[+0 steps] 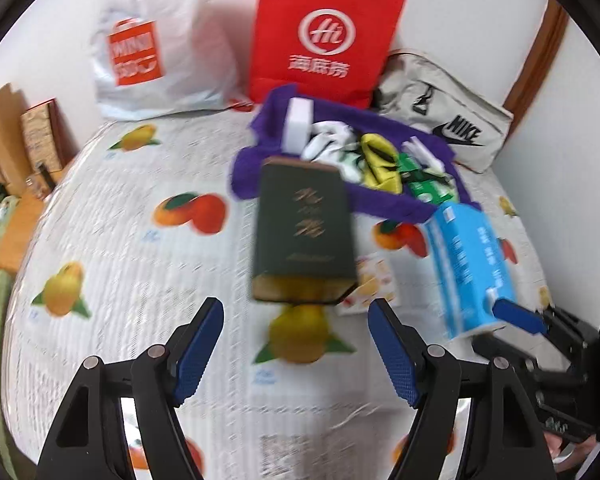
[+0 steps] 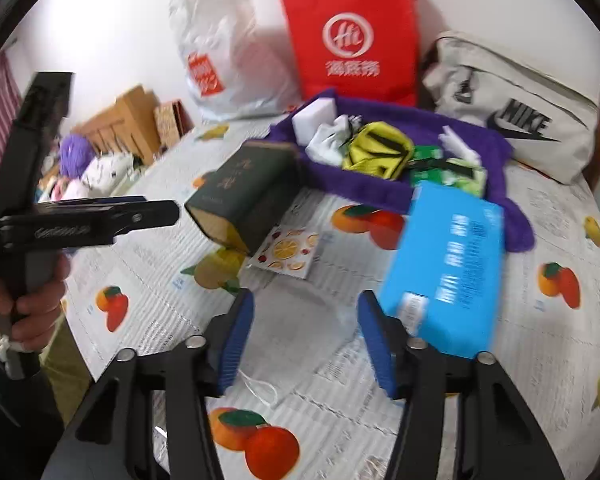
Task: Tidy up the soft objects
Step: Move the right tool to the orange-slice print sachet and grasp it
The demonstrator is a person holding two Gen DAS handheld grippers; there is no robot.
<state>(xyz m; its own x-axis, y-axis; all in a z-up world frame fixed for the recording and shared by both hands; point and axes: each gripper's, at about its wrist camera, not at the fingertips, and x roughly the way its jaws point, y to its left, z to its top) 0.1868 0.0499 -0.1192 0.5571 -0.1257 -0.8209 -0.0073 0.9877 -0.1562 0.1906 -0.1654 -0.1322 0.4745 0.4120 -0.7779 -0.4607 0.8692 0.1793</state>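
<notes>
Right gripper (image 2: 306, 336) spread over bedsheet (image 2: 340, 420); left gripper (image 1: 296, 344) likewise.

Purple towel (image 2: 420, 184); blue tissue pack (image 2: 448, 268); dark-green box (image 1: 304, 236); fruit-print sheet (image 1: 140, 264).

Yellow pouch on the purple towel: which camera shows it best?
Right wrist view: the yellow pouch shows its whole top with black zipper lines. Left wrist view shows it narrower, more blurred and foreshortened.
</notes>
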